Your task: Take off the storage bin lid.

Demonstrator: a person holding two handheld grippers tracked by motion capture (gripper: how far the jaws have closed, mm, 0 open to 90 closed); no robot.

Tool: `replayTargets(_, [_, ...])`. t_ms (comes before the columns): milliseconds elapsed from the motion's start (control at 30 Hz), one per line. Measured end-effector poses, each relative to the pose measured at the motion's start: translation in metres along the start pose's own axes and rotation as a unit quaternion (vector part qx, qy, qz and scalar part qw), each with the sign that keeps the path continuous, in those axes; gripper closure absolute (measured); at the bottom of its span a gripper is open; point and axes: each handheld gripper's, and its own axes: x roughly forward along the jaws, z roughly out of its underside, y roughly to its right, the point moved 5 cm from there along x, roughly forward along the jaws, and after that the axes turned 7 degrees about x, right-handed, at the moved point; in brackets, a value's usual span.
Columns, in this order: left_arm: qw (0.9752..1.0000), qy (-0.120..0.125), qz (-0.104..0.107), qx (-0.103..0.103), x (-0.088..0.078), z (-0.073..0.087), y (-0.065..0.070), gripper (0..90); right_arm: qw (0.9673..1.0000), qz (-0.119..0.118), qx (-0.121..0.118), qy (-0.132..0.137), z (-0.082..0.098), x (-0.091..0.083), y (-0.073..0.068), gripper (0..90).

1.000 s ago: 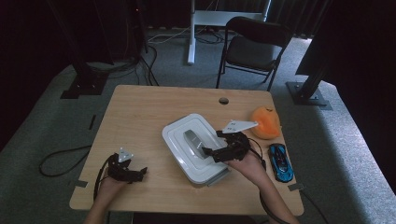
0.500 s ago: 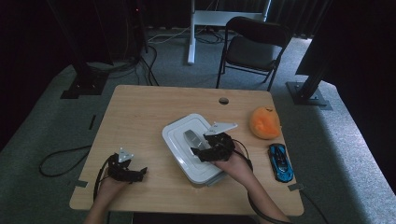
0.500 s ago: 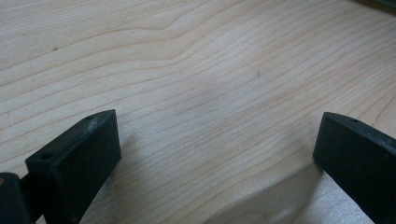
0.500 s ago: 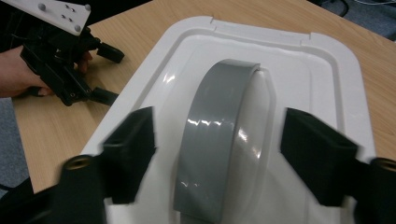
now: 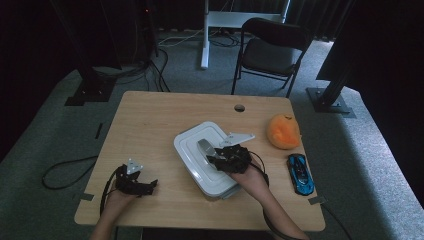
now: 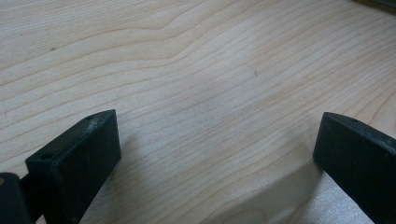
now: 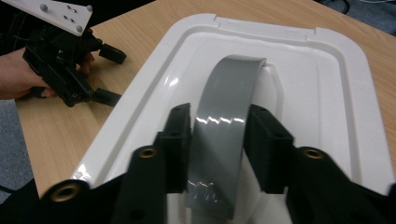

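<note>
The wooden table (image 5: 165, 115) fills the centre of the high view, with a dark chair (image 5: 270, 50) on the carpet beyond its far edge at the upper centre of the frame.

On the table, just right of centre, sits the white container (image 5: 197, 145) with its lid on. It has stayed in the same place since the earlier frames. A grey handle (image 5: 204, 147) arches across the middle of the lid; in the right gripper view this handle (image 7: 224, 121) runs from the lower centre up to the middle of the frame.

The right gripper (image 5: 220, 159) now rests over the near right part of the lid. A second ago it hovered further right, off toward the orange toy, with its jaws wide — since then it has come in toward the left of the frame and slightly down. Its jaws have just been closing, and in the right gripper view the right gripper (image 7: 218, 123) has both black pads pressed against the sides of the handle, pinching it.

The left gripper (image 5: 145, 185) lies at the lower left of the table, well apart from the container, unchanged from before. In the left gripper view its jaws stand spread wide over bare wood, with nothing between them.

At the right of the table, an orange soft toy (image 5: 283, 131) sits above a small blue toy car (image 5: 300, 172) — both are unmoved.
</note>
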Motion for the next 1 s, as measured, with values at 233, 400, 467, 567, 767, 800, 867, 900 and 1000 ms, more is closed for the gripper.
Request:
replayTargets(233, [1.0, -0.001, 0.0, 0.001, 0.0, 0.0, 0.0, 1.2, 1.0, 0.0, 0.002, -0.006, 0.001, 0.0, -0.001, 64.6])
replayTargets(400, [1.0, 0.0, 0.0, 0.001, 0.0, 0.0, 0.0, 1.2, 0.9999, -0.008, 0.011, -0.001, 0.001, -0.005, -0.003, 67.0])
replayTargets(467, [1.0, 0.0, 0.0, 0.0, 0.0, 0.0, 0.0, 1.2, 0.9999, -0.008, 0.007, 0.001, -0.001, -0.008, -0.003, 67.5])
replayTargets(567, [1.0, 0.001, -0.001, -0.001, 0.0, 0.0, 0.0, 1.2, 0.9998, -0.015, 0.008, 0.006, -0.005, -0.013, -0.004, 67.8])
replayTargets(767, [1.0, 0.0, 0.0, 0.0, 0.0, 0.0, 0.0, 1.2, 0.9996, -0.019, 0.013, 0.016, -0.013, -0.022, -0.003, 67.9])
replayTargets(800, [1.0, 0.002, 0.0, -0.001, 0.0, 0.0, 0.0, 1.2, 0.9995, -0.021, 0.013, 0.018, -0.014, -0.023, -0.002, 67.9])
replayTargets(867, [1.0, 0.001, -0.001, 0.0, 0.0, 0.0, 0.0, 1.2, 0.9994, -0.019, 0.014, 0.024, -0.018, -0.027, 0.0, 67.9])
replayTargets(900, [1.0, 0.001, -0.001, 0.001, 0.0, 0.0, 0.0, 1.2, 0.9994, -0.016, 0.015, 0.027, -0.02, -0.029, 0.001, 67.9])
replayTargets(1000, [1.0, 0.001, -0.001, 0.0, 0.0, 0.0, 0.0, 1.1, 0.9993, -0.006, 0.018, 0.034, -0.026, -0.033, 0.007, 68.0])
